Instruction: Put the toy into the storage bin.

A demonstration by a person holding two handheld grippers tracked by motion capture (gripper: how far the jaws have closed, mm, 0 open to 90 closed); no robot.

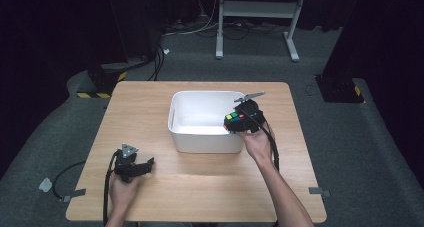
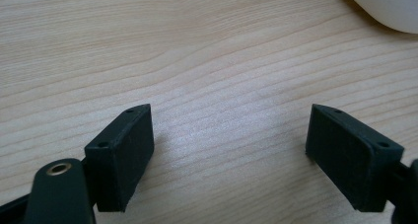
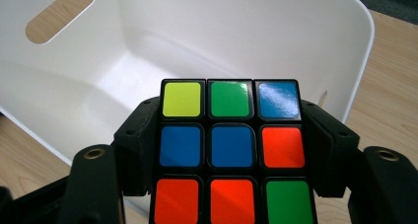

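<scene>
A: Where is the puzzle cube [image 3: 230, 150] sitting relative to the white bin [image 1: 186, 121]?

B: It is hanging at the bin's right-hand rim, partly over the hollow, with the right gripper [image 1: 240, 121] clamping it between both jaws. In the right gripper view the jaws are pressing flat against the cube's two sides, and the bin's bare floor is lying beyond and below it.

A: And the other tongs?

B: The left gripper [image 1: 146, 165] is resting low over the table [image 1: 200, 187], well in front of the bin and off toward its left corner. Its jaws are standing wide apart with nothing between them; the left gripper view is showing bare wood grain and a sliver of the bin's rounded wall.

A: What is worrying you here?

B: I am guessing the cube is meant for the bin. Because it is sitting so close to the rim, letting go now could send it clipping the wall and bouncing out onto the table. The glossy stickered faces may also be slipping if the squeeze loosens.

A: Any writing or brand to read?

B: I am finding none on the cube, the bin or the grippers.
</scene>
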